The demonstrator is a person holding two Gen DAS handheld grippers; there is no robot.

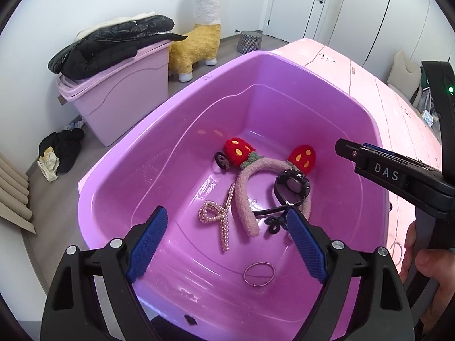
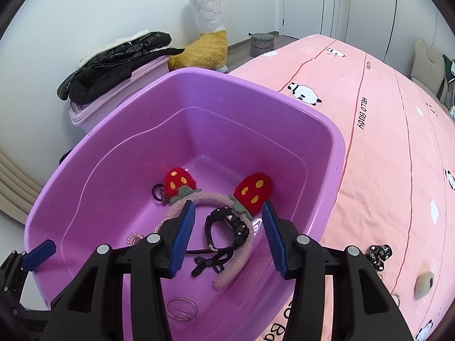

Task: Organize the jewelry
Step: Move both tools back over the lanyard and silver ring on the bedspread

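Both my grippers hang over the purple tub (image 1: 119,176), and neither has anything in it. My left gripper (image 1: 227,227) has its blue pads spread wide with nothing between them, tilted down toward the tub floor. My right gripper (image 2: 229,221) is just as wide apart and just as empty, poised above the right side of the tub, close to the rim that borders the pink bed sheet (image 2: 384,147).

The jewelry is mostly inside already. The fuzzy strawberry headband (image 2: 199,199) lies across the middle of the floor, its two red ears toward the far wall. The black watch (image 2: 230,224) sits inside the headband's arc, directly under my right gripper's line of sight. To the left lies the pearl bow clip (image 1: 219,218), its strand trailing toward me. A dark hair tie (image 1: 221,159) is tucked just beside the left ear, a small black clip (image 1: 273,224) rests near the headband's end, and a thin hoop bangle (image 1: 259,273) lies alone by the near wall.

This looks like collecting into one container, and I judge it well along but not finished: out on the sheet, at the right edge of my right camera's view, there's a black printed ribbon piece (image 2: 379,255) and a round beige item (image 2: 423,284) not yet gathered. With the tub at the bed's edge, reaching across is short, so my right gripper, nearer the sheet, seems the natural one for those.
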